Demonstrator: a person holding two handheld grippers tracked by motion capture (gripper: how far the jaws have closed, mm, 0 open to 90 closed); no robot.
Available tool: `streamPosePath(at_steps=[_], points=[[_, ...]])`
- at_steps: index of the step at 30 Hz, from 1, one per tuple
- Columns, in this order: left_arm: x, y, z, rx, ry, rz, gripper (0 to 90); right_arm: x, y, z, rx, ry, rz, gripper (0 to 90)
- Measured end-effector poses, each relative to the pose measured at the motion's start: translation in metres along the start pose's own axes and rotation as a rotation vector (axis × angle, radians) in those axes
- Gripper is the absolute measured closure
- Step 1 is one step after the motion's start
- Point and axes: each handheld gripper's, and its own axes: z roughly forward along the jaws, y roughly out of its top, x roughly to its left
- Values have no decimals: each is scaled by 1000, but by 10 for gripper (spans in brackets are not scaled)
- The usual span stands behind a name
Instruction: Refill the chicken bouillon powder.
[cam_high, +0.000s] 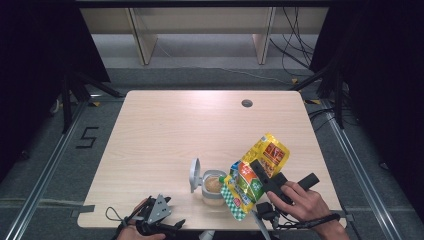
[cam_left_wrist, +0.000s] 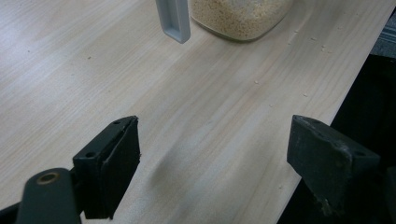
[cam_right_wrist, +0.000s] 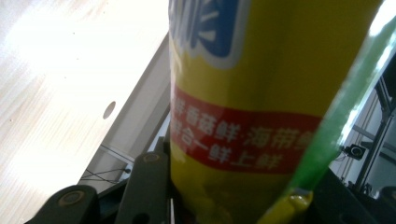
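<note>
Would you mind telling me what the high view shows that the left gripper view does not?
The high view alone gives the yellow pouch tipped over the jar, clamped in the right tool, plus the jar's open top. The left gripper view alone gives the left tool close up, jaws wide apart over bare wood, and spilled crumbs. Both share the jar, its lid and the table.

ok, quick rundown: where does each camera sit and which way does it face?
High view: above the person's side, looking forward and down on the table; both hands show, right hand-held gripper gripping the yellow pouch tipped over the jar.
Left gripper view: on the left hand-held gripper, facing across the tabletop at the jar's base; jaws open.
Right gripper view: on the right hand-held gripper, jaws closed on the pouch.
Shared: high and left gripper views both show jar and its grey lid.
</note>
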Motion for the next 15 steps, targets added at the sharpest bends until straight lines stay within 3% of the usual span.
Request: streamPosePath(at_steps=[2,7,11,12,15], points=[[-1,-1,0,1,-5,1,168,0,1,1,-10,14,10,649],[-1,-1,0,1,-4,0,168,2,3,0,0,-3,34,650],[0,0,0,0,0,0,169,2,3,0,0,0,31,650],[0,0,-1,6,1,8,168,0,2,0,-13,4,-5,650],[0,0,0,-2,-1,1,168,0,3,-1,-11,2,2,650]])
